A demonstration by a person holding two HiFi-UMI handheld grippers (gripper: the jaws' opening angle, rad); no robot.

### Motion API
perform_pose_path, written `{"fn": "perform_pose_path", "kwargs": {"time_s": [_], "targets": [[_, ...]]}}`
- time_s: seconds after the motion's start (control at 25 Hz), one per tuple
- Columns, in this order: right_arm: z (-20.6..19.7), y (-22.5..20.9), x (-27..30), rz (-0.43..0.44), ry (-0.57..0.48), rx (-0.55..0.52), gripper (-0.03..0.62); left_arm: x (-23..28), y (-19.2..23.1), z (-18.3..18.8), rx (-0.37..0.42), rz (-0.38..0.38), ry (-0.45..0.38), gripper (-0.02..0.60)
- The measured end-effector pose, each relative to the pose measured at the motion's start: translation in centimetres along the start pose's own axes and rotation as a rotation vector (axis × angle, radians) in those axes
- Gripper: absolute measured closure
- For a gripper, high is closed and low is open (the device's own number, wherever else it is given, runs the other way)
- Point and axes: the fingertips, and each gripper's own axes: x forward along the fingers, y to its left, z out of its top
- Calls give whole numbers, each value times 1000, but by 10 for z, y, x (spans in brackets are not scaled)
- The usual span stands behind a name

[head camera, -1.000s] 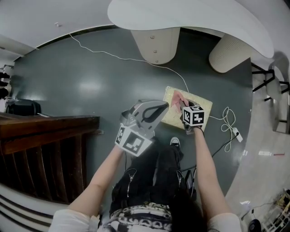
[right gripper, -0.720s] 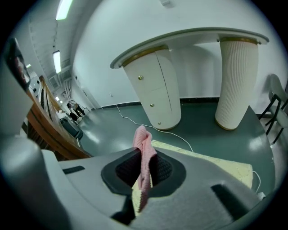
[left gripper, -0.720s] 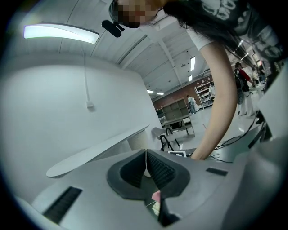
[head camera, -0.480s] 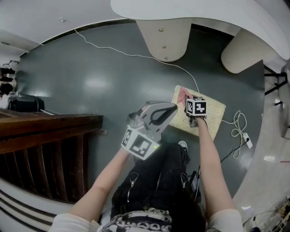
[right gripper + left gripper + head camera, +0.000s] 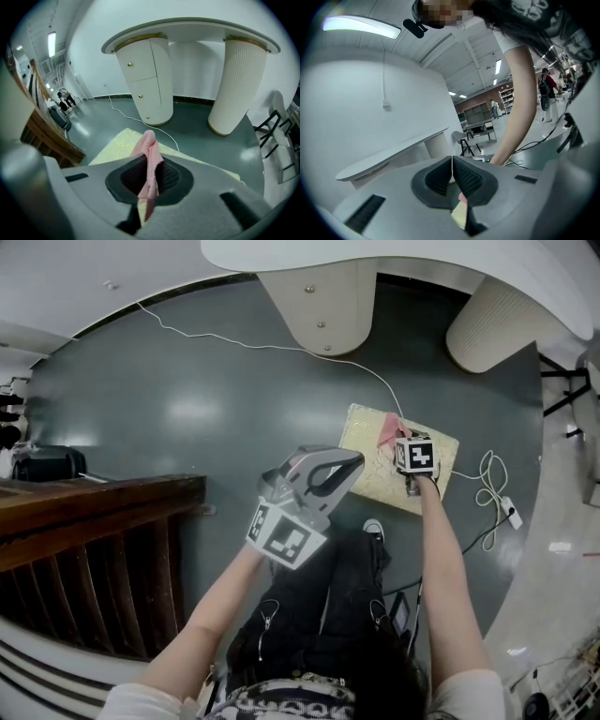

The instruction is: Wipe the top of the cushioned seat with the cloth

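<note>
A pale yellow cushioned seat (image 5: 370, 446) lies low on the dark floor; the right gripper view shows it (image 5: 112, 143) just beyond the jaws. My right gripper (image 5: 401, 448) hovers over the seat's right part, shut on a pink cloth (image 5: 388, 430) that sticks out past the jaws (image 5: 149, 154). My left gripper (image 5: 339, 467) is held up in the air to the left of the seat, tilted toward the wall. Its ribbed pads (image 5: 464, 177) meet with nothing between them.
A white desk top (image 5: 394, 263) on two cream pedestals (image 5: 314, 296) stands beyond the seat. A white cable (image 5: 262, 345) runs across the floor to a coil and plug (image 5: 495, 498) at the right. A dark wooden rail (image 5: 94, 521) is at my left. My own legs and shoe (image 5: 372, 529) are just below the seat.
My right gripper has slid with the pink cloth toward the seat's right side. The left gripper has stayed in much the same place.
</note>
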Motion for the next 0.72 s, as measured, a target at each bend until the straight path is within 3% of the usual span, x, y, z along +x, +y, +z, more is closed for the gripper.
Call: {"fn": "perform_pose_path", "kwargs": {"time_s": [0.48, 0.72], "targets": [[-75, -124, -61, -148, 46, 102, 583, 36, -34, 23, 10, -34, 0, 575], [-100, -155, -80, -170, 74, 94, 583, 46, -51, 30, 12, -48, 6, 575]]}}
